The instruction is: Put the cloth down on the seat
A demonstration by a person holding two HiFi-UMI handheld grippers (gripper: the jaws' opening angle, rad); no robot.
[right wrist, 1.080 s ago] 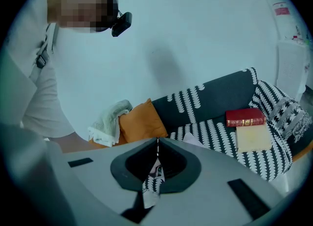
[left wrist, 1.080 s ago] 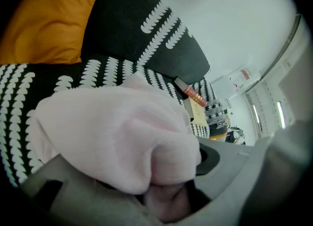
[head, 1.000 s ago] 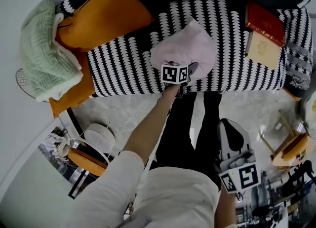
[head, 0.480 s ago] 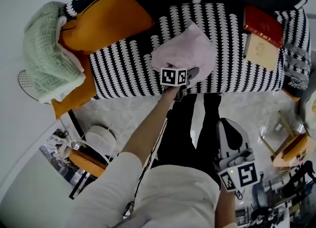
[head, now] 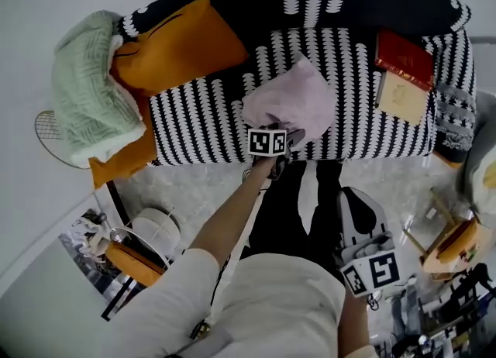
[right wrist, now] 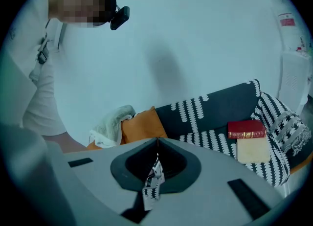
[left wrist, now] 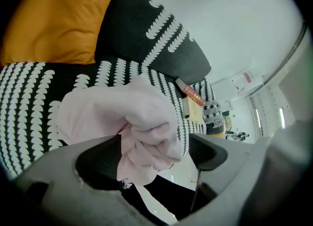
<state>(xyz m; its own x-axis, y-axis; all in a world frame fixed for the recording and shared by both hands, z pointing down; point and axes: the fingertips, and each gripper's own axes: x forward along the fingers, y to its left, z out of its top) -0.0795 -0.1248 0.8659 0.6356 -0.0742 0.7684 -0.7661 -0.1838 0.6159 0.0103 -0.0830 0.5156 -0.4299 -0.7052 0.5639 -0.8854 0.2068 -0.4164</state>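
The pink cloth (head: pixel 288 101) lies bunched on the black-and-white seat (head: pixel 200 116), close to its near edge and about midway along. My left tongs (left wrist: pixel 155 146) stand wide around the cloth's near end, having just been opening. A fold sits loose in the gap, with nothing pressing on it. My right tongs (right wrist: pixel 157 146) hang low and near on the right, above the floor (head: pixel 194 182) beside my legs. They are closed, with a small black-and-white scrap (right wrist: pixel 152 183) dangling where they meet. An orange cushion (head: pixel 182 43) leans at the far left of the seat, beside a green blanket (head: pixel 85 97) heaped over the left end. A red book (head: pixel 403 56) and a tan book (head: pixel 401 94) lie side by side at the right end.
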